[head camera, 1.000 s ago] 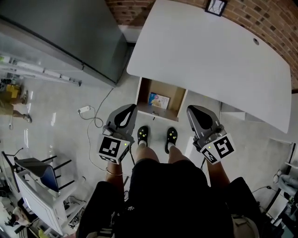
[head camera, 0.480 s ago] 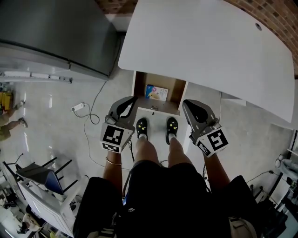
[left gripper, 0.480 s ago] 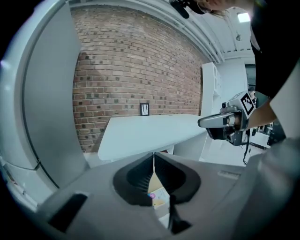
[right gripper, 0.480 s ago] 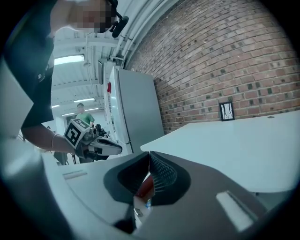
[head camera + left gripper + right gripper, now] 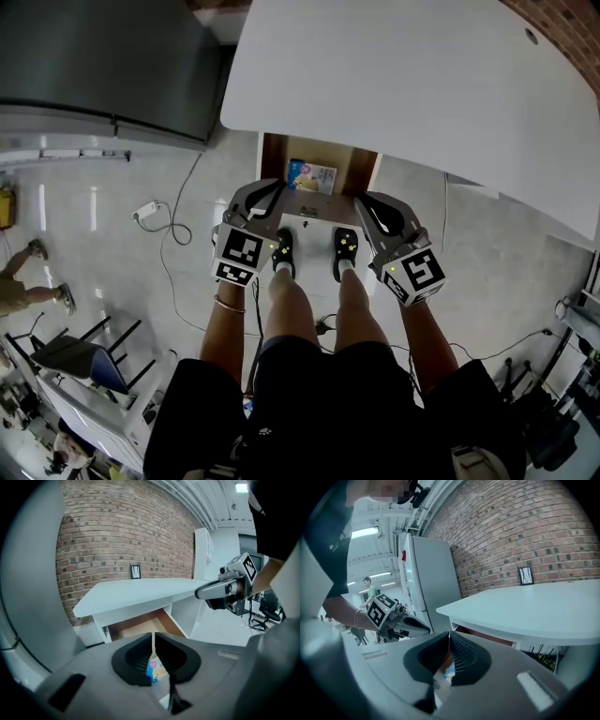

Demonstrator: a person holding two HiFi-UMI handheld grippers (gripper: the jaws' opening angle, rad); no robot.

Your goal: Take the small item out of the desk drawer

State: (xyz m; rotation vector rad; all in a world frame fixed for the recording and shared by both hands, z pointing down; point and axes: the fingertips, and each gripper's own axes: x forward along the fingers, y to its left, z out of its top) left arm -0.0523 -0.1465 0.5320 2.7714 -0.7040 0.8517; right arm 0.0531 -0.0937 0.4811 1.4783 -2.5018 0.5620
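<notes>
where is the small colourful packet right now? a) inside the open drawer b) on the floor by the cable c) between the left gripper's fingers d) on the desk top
a: the head view shows the small colourful packet lying inside the open drawer under the white desk.

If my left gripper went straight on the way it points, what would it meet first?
Most likely the open drawer, near the colourful packet showing just past the left gripper; depth is unclear.
</notes>
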